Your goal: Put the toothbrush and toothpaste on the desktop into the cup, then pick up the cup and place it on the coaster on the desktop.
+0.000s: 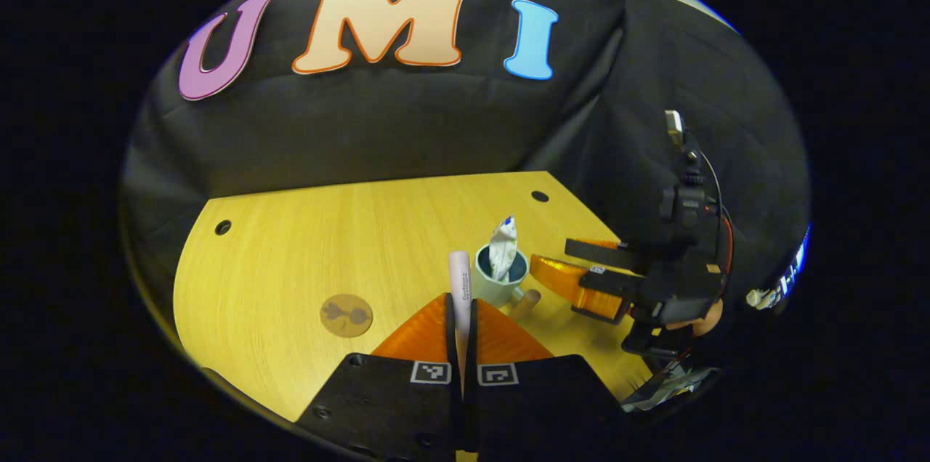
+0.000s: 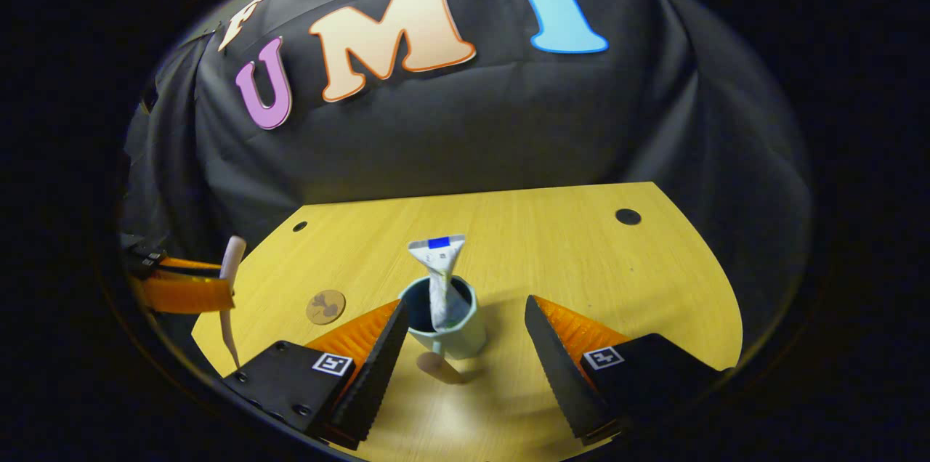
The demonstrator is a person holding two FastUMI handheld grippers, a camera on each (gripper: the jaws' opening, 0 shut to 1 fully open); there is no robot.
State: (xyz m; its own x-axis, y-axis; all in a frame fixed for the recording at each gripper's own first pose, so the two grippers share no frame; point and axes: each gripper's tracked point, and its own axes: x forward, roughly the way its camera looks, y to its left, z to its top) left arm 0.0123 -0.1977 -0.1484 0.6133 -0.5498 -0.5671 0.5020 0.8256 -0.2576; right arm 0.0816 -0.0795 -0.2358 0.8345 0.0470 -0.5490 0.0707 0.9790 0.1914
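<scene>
My left gripper has its fingers pressed flat on the toothbrush, which runs straight out between them. In the left gripper view its long axis follows my own line of reach, the pale rounded end pointing away toward the cup. In the right gripper view the same toothbrush hangs close to upright above the desk, thin tip down. It looks light, stiff and smooth, so I judge a firm pinch mid-handle is right; any slack and it could swivel.

My right gripper stands spread wide, nothing between its fingers, which flank the cup without touching it as far as I can tell. The cup sits upright on the desk, its small handle toward me. It looks rigid and glazed, likely slippery and heavier than the rest; I would take it across the wall or by the handle.

The toothpaste already stands in the cup, crimped flat end up, slightly tilted. It is soft and would dent if squeezed.

The coaster lies flat on the desk, well apart from the cup.
</scene>
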